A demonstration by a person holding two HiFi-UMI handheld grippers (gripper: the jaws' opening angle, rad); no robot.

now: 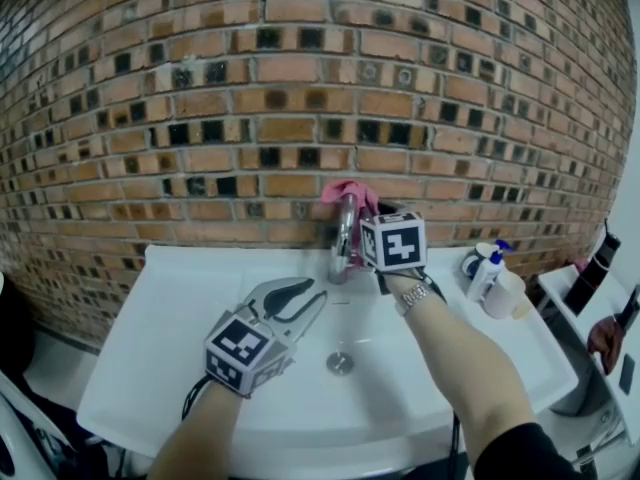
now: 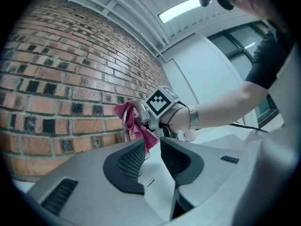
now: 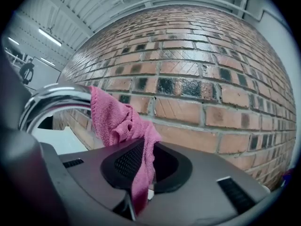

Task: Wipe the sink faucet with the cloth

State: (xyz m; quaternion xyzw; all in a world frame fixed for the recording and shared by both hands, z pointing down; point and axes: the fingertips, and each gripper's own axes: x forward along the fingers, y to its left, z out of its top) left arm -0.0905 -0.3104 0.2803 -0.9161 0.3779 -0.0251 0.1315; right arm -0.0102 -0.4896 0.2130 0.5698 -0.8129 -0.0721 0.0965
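A chrome faucet (image 1: 343,236) rises at the back of the white sink (image 1: 180,338), in front of a brick wall. A pink cloth (image 1: 349,194) is draped over its curved top. My right gripper (image 1: 372,214) is at the faucet's right side, shut on the cloth. In the right gripper view the cloth (image 3: 120,121) hangs from the spout (image 3: 51,100) down between the pads of the right gripper (image 3: 141,173). My left gripper (image 1: 308,298) hovers over the basin, short of the faucet, open and holding nothing. In the left gripper view, the left gripper (image 2: 152,149) points at the faucet (image 2: 127,121) and cloth (image 2: 142,126).
A drain (image 1: 340,363) sits in the middle of the basin. Pump bottles and a cup (image 1: 492,273) stand on the sink's right rim. A shelf with dark items (image 1: 600,278) is further right. The brick wall (image 1: 250,88) closes off the back.
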